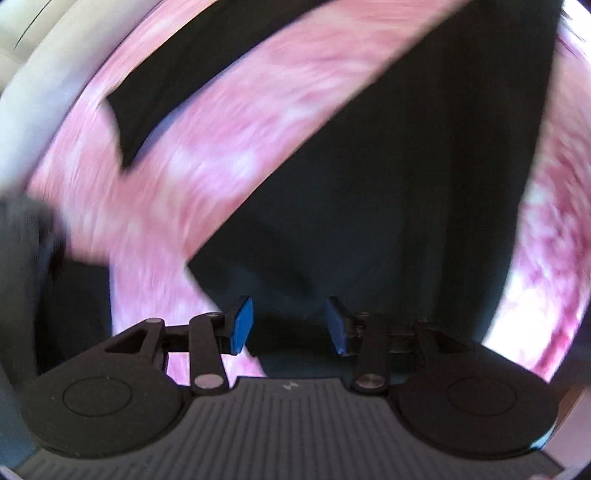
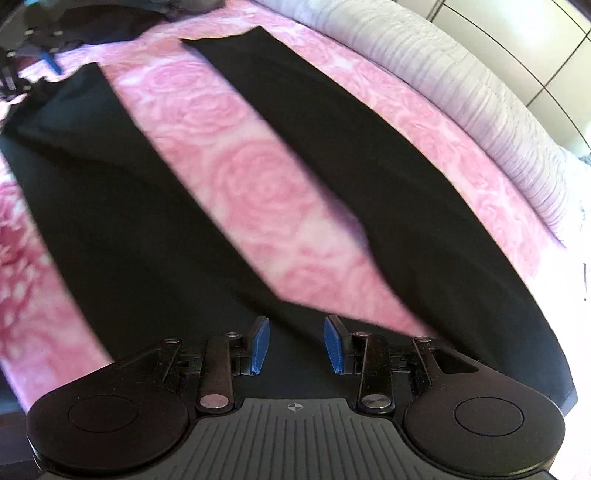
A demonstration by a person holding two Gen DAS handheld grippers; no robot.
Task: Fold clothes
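Pretty clearly a bedroom in someone's home. The whole work surface is a bed point(image 2: 491, 122) covered with a pink bedspread point(image 2: 258, 192) printed with big roses, and a ribbed, pale lilac-grey cover edges it. Black trousers point(image 2: 388, 177) are spread flat across the bedspread, legs apart. Off past the bed in the right wrist view there's a light tiled floor point(image 2: 546, 59) with dark grout lines. A dark heap of clothes point(image 2: 92, 26) sits at the far end, too blurry to make out.
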